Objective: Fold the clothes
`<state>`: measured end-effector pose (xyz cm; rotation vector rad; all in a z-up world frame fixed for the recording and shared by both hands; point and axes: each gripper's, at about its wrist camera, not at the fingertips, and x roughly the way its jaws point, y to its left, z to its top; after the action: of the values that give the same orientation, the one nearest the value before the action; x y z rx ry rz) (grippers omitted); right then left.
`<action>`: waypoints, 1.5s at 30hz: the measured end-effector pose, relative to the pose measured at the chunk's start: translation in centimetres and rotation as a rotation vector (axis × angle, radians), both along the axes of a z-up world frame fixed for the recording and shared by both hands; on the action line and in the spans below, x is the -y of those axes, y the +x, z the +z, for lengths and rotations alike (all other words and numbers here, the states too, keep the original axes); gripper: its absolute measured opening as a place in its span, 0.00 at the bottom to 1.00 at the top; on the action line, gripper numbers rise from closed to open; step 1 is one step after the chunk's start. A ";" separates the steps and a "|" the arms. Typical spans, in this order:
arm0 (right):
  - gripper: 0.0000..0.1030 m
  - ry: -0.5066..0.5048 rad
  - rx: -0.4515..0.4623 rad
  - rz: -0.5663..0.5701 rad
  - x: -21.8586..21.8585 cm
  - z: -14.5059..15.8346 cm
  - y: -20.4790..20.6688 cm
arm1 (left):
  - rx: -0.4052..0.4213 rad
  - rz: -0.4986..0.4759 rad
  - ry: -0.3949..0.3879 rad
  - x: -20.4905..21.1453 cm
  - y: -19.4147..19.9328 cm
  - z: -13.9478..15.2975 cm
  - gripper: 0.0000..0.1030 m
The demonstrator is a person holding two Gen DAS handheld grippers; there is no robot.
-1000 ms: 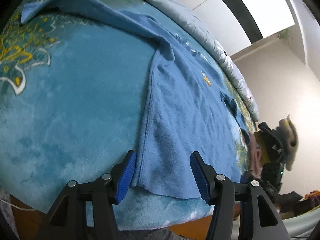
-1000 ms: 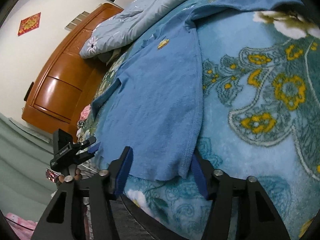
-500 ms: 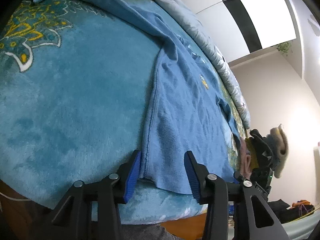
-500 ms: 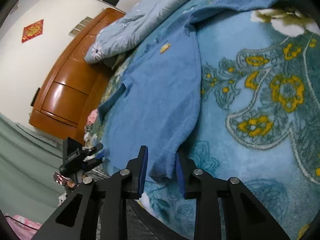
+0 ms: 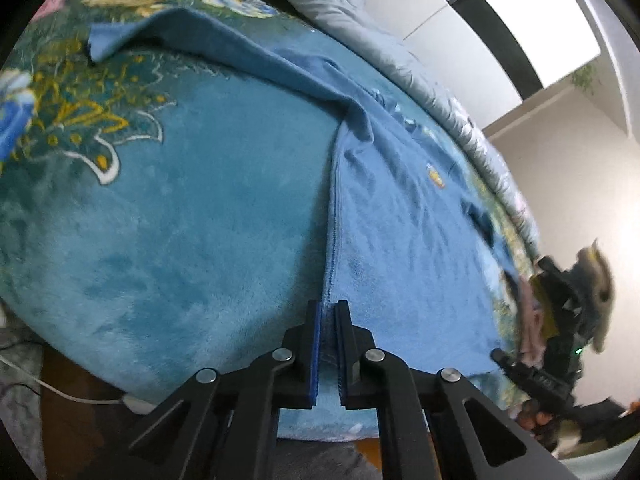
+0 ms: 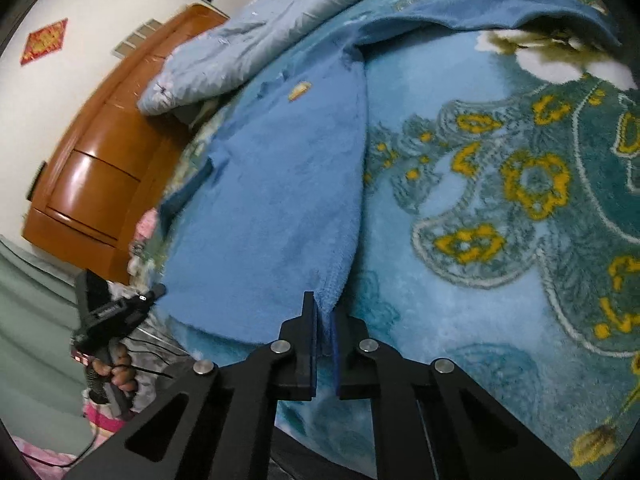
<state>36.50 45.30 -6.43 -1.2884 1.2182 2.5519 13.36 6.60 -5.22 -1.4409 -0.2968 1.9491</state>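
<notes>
A light blue fleece top (image 5: 404, 216) with a small yellow chest badge lies spread flat on the bed, sleeves out to both sides. My left gripper (image 5: 327, 312) is shut on its bottom hem at the left corner. In the right wrist view the same top (image 6: 276, 200) runs away from me, and my right gripper (image 6: 325, 308) is shut on the hem's right corner. Each gripper shows in the other's view, held by a hand at the bed's edge.
A teal floral plush blanket (image 6: 500, 208) covers the bed under the top. A grey quilt (image 6: 280, 36) is bunched at the far side. A wooden headboard (image 6: 104, 168) stands at the left. A white cable (image 5: 60, 392) hangs below the bed edge.
Both grippers went from open around the hem corners to shut on them. The hem corners now bunch between the jaws.
</notes>
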 end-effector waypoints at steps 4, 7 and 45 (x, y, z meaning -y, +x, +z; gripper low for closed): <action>0.05 -0.009 0.003 -0.004 -0.1 -0.4 0.2 | 0.017 0.008 -0.037 -0.2 0.0 -1.0 0.07; 0.07 0.009 -0.005 0.007 0.0 0.1 0.2 | 0.013 0.011 -0.016 -0.3 0.0 -0.8 0.07; 0.04 0.543 0.031 -0.793 -17.8 7.7 -6.1 | -0.209 0.276 0.044 -1.8 -9.1 2.3 0.63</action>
<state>30.41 63.12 1.28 -0.5601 0.7217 2.0286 4.31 8.40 -2.91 -1.2052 -0.4591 2.2792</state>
